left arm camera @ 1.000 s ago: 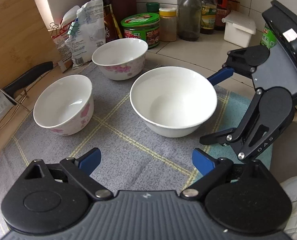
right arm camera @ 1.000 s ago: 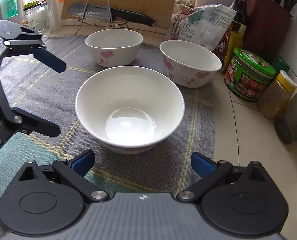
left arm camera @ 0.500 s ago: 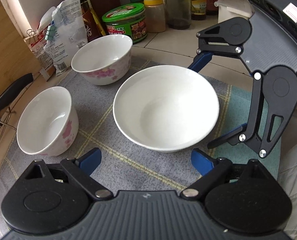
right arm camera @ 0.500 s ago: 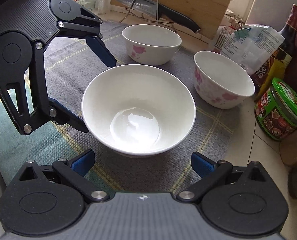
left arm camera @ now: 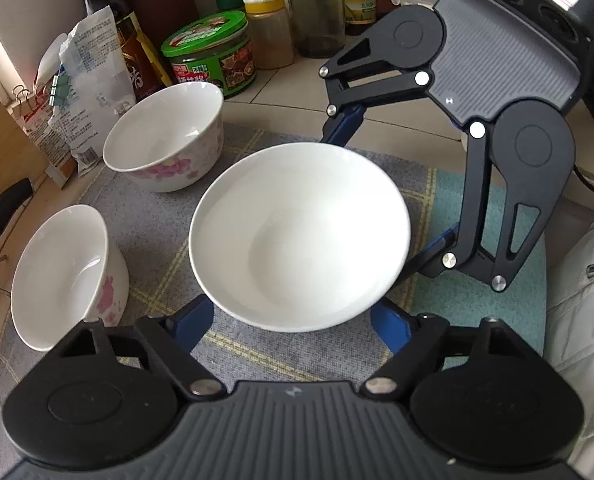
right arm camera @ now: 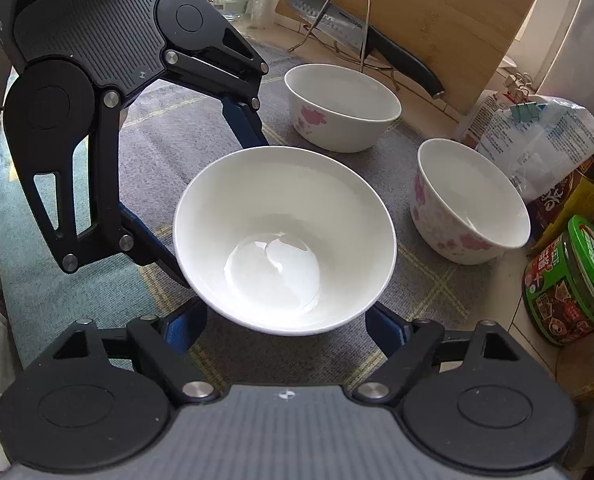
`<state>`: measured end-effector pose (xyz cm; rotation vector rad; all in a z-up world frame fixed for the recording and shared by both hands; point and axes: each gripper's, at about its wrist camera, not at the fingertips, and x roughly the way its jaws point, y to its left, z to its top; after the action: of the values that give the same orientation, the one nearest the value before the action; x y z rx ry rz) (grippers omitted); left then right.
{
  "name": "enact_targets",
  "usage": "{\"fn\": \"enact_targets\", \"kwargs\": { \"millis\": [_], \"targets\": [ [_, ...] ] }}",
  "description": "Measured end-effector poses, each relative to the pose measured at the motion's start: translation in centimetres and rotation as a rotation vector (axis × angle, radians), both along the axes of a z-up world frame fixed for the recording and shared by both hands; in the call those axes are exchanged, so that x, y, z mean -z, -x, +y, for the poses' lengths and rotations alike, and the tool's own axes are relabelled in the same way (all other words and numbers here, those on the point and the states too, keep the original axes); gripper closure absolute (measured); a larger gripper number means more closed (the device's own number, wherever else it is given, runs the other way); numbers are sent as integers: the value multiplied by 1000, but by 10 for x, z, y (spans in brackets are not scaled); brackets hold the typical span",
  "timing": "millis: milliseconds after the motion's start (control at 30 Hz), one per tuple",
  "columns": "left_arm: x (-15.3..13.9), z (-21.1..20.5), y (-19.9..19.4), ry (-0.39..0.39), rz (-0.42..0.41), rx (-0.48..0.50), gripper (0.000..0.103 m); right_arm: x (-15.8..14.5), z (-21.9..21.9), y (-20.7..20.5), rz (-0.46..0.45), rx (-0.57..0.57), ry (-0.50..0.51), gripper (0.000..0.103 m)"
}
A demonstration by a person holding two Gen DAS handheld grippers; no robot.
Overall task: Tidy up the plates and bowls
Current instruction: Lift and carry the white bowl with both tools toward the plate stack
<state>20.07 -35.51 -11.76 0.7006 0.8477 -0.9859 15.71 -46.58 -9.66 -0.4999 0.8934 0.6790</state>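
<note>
A large plain white bowl stands on the grey checked mat. My left gripper straddles it from the near side. Its jaws are closing, and its blue pads lie against the bowl's lower wall. My right gripper straddles the same bowl crosswise, jaws closing too, with its pads tucked under the rim against the wall. Each gripper also shows in the other's view: the right gripper, the left gripper. Two smaller pink-flowered bowls stand apart on the mat.
A green-lidded jar, bottles and a clipped bag line the wall. A knife on a wire rack leans by a wooden board. A person's white sleeve is at the right edge.
Both grippers rolled and came in over the large bowl. Their jaws narrowed from wide open until the pads reached the bowl's sides. The bowls have not shifted on the mat.
</note>
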Motion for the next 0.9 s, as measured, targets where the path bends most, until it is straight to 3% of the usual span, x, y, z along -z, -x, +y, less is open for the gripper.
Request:
{"fn": "enact_targets", "kwargs": {
  "millis": [367, 900],
  "targets": [
    [1, -3, -2, -11, -2, 49, 26, -3, -1, -8, 7, -75, 7, 19],
    [-14, 10, 21, 16, -46, -7, 26, -20, 12, 4, -30, -118, 42, 19]
  ]
}}
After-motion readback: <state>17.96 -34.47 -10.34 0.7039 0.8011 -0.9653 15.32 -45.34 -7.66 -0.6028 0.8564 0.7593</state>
